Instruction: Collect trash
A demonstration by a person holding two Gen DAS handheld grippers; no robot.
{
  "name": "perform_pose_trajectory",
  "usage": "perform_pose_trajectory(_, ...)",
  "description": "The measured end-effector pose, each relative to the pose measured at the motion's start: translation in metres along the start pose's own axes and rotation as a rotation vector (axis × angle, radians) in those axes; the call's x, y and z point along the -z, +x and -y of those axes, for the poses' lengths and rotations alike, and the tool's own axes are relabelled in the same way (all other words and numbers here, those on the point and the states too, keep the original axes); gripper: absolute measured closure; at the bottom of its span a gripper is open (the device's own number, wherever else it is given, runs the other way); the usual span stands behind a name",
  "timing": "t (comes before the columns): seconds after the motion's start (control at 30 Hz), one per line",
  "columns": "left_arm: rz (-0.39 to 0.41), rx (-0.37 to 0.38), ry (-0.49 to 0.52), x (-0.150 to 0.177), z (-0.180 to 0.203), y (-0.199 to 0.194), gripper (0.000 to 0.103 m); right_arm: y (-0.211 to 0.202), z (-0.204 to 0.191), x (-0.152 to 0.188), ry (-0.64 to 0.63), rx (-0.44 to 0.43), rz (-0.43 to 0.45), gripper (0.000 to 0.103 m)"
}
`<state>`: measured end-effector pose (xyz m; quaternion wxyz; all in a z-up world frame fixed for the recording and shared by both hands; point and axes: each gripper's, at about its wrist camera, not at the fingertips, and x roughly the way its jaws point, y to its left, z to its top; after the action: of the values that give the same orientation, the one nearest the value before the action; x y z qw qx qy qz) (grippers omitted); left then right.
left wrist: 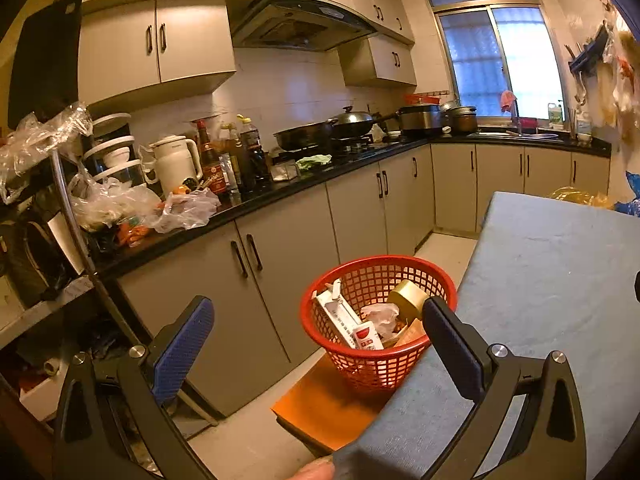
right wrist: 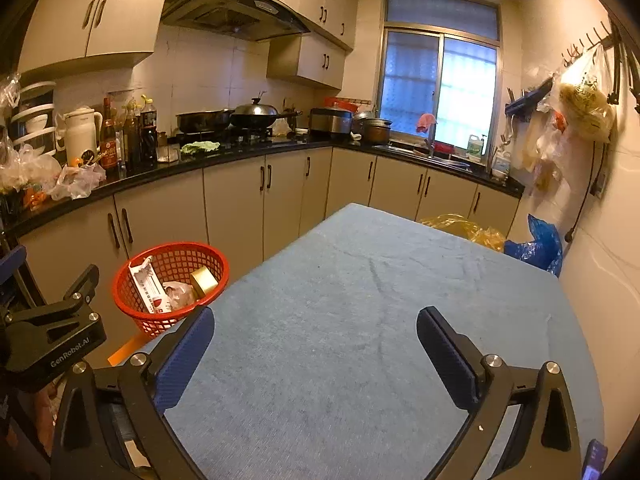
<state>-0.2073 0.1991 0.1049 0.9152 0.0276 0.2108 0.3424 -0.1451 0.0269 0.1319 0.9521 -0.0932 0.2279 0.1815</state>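
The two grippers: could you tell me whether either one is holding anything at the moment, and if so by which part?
Nothing is held. The left gripper is open and empty beside the red basket; the right gripper is open and empty over the blue table.

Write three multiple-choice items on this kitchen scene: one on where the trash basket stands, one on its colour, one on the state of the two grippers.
1. Where is the basket?
A. on the blue-covered table
B. on an orange stool beside the table
C. on the counter

2. Its colour?
A. red
B. green
C. white

3. The left gripper and right gripper are:
A. both shut on trash
B. one open, one shut
C. both open, holding nothing

Answers: 1 B, it stands on the orange surface by the table's edge. 2 A, its mesh wall is red. 3 C, each pair of jaws stands wide apart with nothing between.
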Motion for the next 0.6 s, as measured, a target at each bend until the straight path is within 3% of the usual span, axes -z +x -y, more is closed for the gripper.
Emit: perform_pose_trajectory(0.6,0.052,0.069,-0.028,0.004,-0.014,-0.04,0.0,-0.048,-0.002,0.015,0.009,0.091,0.001,0.0)
